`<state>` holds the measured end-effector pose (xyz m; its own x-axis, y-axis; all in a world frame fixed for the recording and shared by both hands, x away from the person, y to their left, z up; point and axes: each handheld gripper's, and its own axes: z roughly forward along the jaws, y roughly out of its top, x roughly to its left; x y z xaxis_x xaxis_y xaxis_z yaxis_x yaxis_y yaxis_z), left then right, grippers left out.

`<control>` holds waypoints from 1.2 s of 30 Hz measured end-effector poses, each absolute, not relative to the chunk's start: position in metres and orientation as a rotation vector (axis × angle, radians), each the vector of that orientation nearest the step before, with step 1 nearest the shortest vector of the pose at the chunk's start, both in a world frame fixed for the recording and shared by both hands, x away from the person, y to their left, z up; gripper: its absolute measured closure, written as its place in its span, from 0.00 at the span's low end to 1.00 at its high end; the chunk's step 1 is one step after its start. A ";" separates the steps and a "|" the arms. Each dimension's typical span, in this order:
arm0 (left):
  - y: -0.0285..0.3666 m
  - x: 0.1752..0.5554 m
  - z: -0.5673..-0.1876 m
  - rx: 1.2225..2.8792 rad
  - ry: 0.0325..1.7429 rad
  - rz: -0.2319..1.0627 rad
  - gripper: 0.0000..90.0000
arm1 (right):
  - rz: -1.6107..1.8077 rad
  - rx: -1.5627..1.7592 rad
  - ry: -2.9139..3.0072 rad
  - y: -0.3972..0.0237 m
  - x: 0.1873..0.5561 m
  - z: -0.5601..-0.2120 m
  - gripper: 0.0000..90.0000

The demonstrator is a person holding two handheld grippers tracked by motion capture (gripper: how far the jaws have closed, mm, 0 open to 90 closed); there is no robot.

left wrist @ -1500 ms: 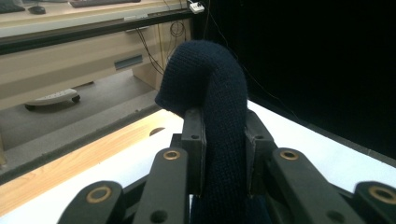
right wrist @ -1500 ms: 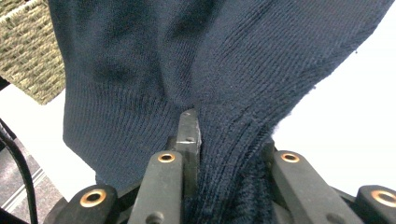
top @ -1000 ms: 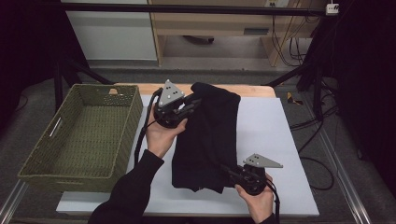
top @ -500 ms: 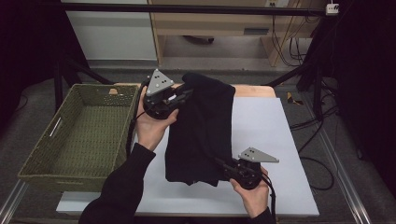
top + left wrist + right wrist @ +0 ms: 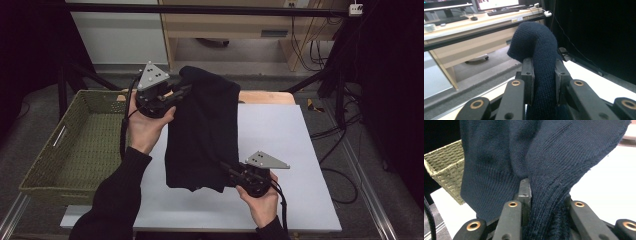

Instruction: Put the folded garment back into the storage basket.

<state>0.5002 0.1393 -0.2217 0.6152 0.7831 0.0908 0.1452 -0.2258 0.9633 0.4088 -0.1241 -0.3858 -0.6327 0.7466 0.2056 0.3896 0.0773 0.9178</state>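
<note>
The dark navy knitted garment (image 5: 202, 135), folded into a long thick bundle, hangs in the air between the two grippers, above the white rectangular table top (image 5: 280, 150) and just to the right of the olive-green woven basket (image 5: 75, 150). The left gripper (image 5: 181, 94) pinches its far, upper end: in the left gripper view the knit (image 5: 541, 62) is squeezed between both black jaws and bulges up over them in a rounded hump. The right gripper (image 5: 227, 168) clamps the near, lower end; in the right gripper view the ribbed hem (image 5: 549, 195) is bunched tight between the jaws while the rest of the cloth drapes away above.

As a judgement of progress: the folding looks finished, since the garment reads as a compact stack of layers, not a spread sheet, and the lift off the table is done, with no part of it clearly resting on the surface. What seems to be left is the carry sideways to the basket, the lowering into it, and the release of both grips. The basket appears to hold nothing so far, though its near inside wall is hidden.

Counting: one garment, one basket with a slot handle (image 5: 59, 136) in its near-left wall, one table, two grippers, each with one grey three-cornered plate (image 5: 152, 76) on top, and two hands, one on each gripper.
</note>
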 end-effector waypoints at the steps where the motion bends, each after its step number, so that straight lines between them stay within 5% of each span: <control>1: 0.143 0.500 -0.218 1.721 0.764 0.723 0.83 | 1.581 1.120 2.036 -0.120 0.409 -0.383 0.81; 36: 0.221 0.493 -0.174 1.710 0.810 0.904 0.83 | 1.780 1.077 2.030 -0.033 0.435 -0.364 0.81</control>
